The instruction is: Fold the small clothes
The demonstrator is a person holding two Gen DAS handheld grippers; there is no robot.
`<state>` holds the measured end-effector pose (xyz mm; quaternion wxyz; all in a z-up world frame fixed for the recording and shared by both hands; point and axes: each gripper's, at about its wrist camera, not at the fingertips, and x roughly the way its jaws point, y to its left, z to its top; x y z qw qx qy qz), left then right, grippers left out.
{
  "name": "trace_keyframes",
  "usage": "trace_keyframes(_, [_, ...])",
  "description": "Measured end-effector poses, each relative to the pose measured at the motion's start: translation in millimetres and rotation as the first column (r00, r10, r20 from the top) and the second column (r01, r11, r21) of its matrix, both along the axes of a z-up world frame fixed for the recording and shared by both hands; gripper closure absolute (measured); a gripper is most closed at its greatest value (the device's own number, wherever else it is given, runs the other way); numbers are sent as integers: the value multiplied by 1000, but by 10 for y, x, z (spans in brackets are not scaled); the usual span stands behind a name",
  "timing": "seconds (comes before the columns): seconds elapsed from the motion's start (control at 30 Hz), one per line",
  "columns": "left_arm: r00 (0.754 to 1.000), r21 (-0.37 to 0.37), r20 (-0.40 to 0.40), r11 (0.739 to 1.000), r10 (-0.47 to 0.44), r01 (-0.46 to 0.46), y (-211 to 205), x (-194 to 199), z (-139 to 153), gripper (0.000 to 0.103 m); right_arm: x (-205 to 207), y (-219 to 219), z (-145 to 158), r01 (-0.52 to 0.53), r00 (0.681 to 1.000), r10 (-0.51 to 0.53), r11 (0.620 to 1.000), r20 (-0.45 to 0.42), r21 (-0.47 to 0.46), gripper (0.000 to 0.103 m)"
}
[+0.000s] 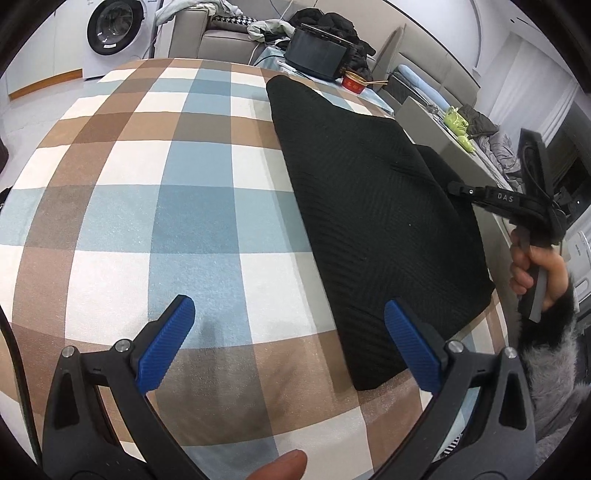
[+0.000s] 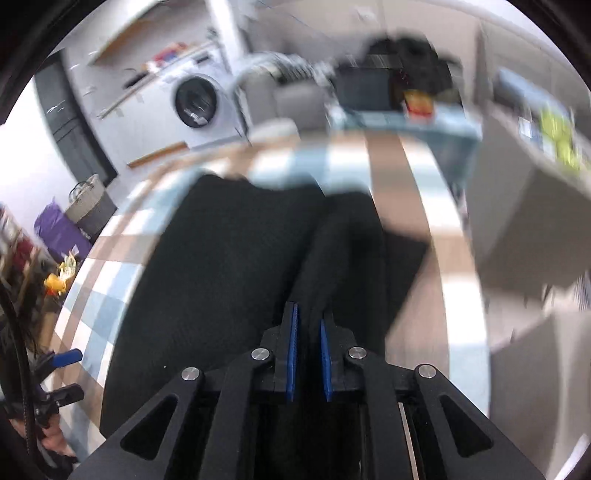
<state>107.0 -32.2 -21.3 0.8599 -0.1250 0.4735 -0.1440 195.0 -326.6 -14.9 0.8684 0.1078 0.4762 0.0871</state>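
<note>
1. From the left wrist we see the left gripper point(image 1: 290, 339) released, its blue pads point(image 1: 168, 343) wide apart over the checked cloth point(image 1: 155, 192), with nothing between them.
2. The black garment point(image 1: 369, 206) lies flat on the right half of that cloth, running from near our right pad toward the far edge; the right pad sits just at its near edge.
3. At the right of this view a hand point(image 1: 532, 269) in a furry sleeve point(image 1: 550, 354) holds the right gripper point(image 1: 458, 189), whose tip is at the garment's right edge. Beyond the cloth stand a washer point(image 1: 114, 33), a sofa point(image 1: 225, 37) and a black box point(image 1: 317, 55).
4. The right wrist view is blurred. There we see the right gripper point(image 2: 308, 350) clenched, its blue pads point(image 2: 293, 354) nearly together on a dark fold of the garment point(image 2: 221, 258), which rises as a ridge ahead of the pads.
5. The rest of the garment spreads to the left on the cloth point(image 2: 424, 206); the left gripper point(image 2: 64, 376) shows at the left edge.
</note>
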Motion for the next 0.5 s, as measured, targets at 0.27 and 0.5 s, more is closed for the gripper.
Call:
trace_keyframes(0.27, [1000, -10, -13, 1000, -3, 3, 12, 45, -56, 1, 337, -164, 9, 79, 996, -84, 988, 32, 135, 55])
trace_keyframes(0.5, [1000, -1, -12, 1000, 24, -24, 102, 36, -52, 1, 798, -120, -70, 127, 991, -130, 982, 15, 137, 97])
